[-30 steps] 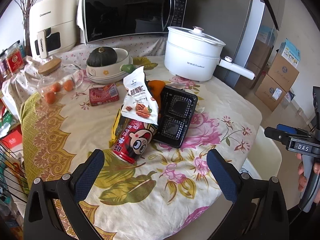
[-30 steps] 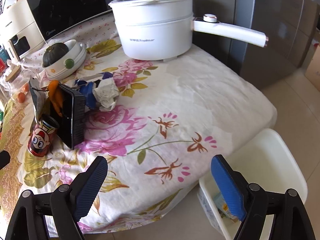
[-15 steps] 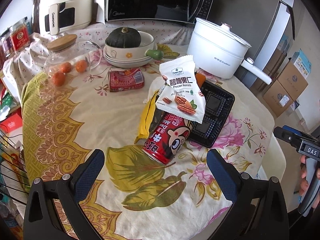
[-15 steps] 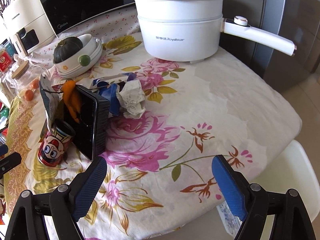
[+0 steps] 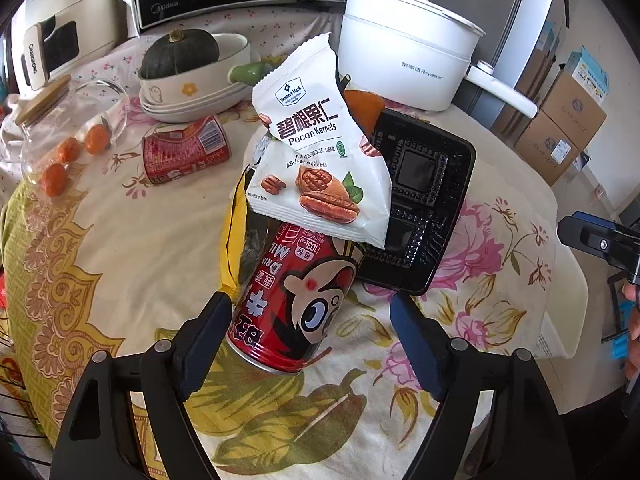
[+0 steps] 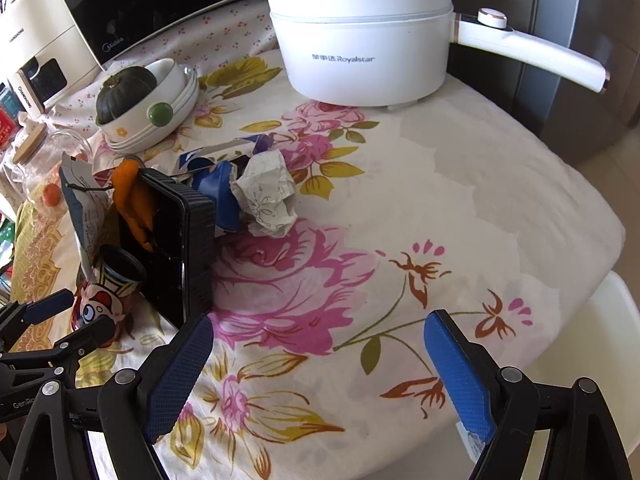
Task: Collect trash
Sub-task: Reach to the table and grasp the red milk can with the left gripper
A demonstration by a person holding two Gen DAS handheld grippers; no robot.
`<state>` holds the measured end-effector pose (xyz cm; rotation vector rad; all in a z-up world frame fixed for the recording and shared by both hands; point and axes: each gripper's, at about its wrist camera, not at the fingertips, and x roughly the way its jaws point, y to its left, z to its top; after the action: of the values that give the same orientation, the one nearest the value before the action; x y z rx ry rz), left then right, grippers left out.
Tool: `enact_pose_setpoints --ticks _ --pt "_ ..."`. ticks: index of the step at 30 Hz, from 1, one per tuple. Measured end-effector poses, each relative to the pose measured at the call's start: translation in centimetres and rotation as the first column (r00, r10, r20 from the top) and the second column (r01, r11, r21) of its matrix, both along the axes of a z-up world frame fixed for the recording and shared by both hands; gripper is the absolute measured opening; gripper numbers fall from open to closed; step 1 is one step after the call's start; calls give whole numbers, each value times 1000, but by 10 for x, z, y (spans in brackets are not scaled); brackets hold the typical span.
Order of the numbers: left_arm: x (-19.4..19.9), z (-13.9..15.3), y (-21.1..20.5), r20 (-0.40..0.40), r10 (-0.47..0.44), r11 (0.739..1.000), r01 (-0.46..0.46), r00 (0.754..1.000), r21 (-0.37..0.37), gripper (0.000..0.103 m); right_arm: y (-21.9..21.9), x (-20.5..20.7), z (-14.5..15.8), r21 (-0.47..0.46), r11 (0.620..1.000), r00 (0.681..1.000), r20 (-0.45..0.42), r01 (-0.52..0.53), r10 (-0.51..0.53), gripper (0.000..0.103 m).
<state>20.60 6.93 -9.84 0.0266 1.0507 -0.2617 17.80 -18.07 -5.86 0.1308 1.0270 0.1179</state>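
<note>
- While the left gripper (image 5: 310, 314) straddles the red milk can (image 5: 294, 304), its jaws have just been closing in but remain apart — the can's lower end sits between them, left pad about touching its side, right pad clear, nothing gripped.
- Can lies tilted on the tablecloth (image 5: 120, 240), long axis running from the gripper up and away toward the black tray (image 5: 424, 200); its top end is tucked under the pecan bag (image 5: 320, 152).
- Black tray leans just right of the can; crumpled paper (image 6: 266, 192) and a blue wrapper (image 6: 218, 192) sit beyond the tray, toward the white pot (image 6: 360, 40).
- Right gripper (image 6: 316, 368) — wide open, empty, over bare cloth right of the tray, well apart from the can.
- Left hand is clearly nearer; squeezing across the can's width looks like the coming move.
</note>
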Motion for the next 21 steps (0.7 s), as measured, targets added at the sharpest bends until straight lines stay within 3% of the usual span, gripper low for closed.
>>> enact_pose_setpoints --ticks 4,15,21 --pt "5 -7 1 -40 8 1000 -8 999 -5 62 0 3 -7 -6 1000 1000 -17 7 -7 89" --pt "-20 8 27 -112 64 988 -79 992 -136 58 15 3 -20 -46 999 999 -34 -21 20 89" --pt "-40 23 43 -80 77 988 -87 994 -129 49 40 10 -34 -12 998 996 -58 -67 66 89"
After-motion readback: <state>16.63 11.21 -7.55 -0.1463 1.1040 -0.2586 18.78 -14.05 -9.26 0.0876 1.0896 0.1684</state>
